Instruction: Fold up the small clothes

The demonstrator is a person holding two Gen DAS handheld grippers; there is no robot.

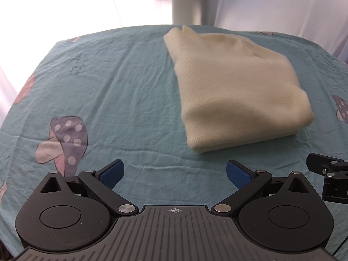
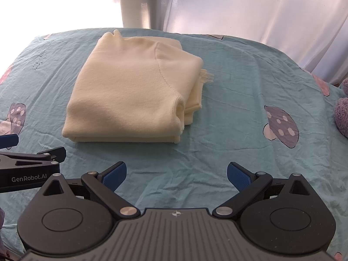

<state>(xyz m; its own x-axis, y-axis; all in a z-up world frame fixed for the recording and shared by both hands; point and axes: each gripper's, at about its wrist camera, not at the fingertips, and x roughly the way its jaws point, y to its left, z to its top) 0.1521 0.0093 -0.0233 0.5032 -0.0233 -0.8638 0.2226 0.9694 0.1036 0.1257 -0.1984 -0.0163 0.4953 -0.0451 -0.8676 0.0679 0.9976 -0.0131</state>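
Observation:
A cream knitted garment (image 1: pixel 235 89) lies folded into a thick rectangle on the teal sheet (image 1: pixel 121 100). It also shows in the right wrist view (image 2: pixel 130 95), with layered edges at its right side. My left gripper (image 1: pixel 175 175) is open and empty, hovering in front of the garment's near edge, apart from it. My right gripper (image 2: pixel 176 175) is open and empty, also short of the garment's near edge. The left gripper's side shows at the left edge of the right wrist view (image 2: pixel 32 165); part of the right gripper shows at the right of the left wrist view (image 1: pixel 330 178).
The teal sheet (image 2: pixel 239 113) has mushroom prints (image 2: pixel 280 128) and many wrinkles. A purple plush thing (image 2: pixel 342 108) sits at the right edge. White curtains (image 2: pixel 261 6) and a bright window stand behind the far edge.

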